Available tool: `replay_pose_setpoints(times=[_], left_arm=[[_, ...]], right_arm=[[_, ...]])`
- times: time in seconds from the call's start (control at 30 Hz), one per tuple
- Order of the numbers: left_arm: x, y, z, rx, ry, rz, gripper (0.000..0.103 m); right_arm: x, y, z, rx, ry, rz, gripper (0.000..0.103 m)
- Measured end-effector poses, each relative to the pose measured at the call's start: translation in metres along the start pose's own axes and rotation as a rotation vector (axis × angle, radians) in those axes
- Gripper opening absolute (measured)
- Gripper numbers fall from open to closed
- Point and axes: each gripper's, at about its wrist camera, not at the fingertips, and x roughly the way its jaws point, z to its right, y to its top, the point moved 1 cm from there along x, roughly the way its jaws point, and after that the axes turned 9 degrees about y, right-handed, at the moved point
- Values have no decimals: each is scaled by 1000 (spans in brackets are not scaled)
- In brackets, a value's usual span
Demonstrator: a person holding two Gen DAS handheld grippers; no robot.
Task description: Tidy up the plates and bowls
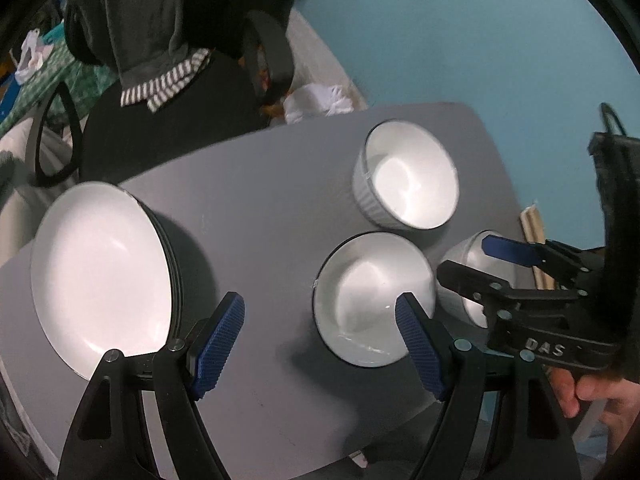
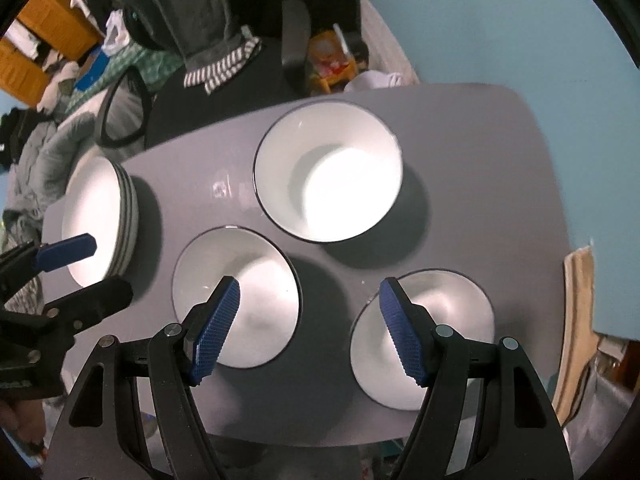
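Below us, three white bowls sit mouth-up and apart on the grey table [image 2: 500,168]: the far bowl [image 2: 328,174], the middle bowl [image 2: 236,296] and the near-right bowl [image 2: 424,332], with the stack of plates [image 2: 100,220] lying flat at the table's left end. We aim both tools steeply down, the left gripper [image 1: 320,344] and right gripper [image 2: 310,328] each spread wide and holding nothing. Our left's gap hangs between plates and middle bowl; our right's between the middle and near-right bowls.
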Motion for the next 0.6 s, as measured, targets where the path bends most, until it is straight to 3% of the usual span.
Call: replay_pose_setpoints(times=[0.33, 0.6], left_arm=[[37, -5, -5, -64, 9, -73, 79], [51, -4, -1, -42, 32, -94, 79]], right_arm=[[28, 6, -4, -61, 27, -80, 72], [43, 5, -2, -95, 33, -136, 72]])
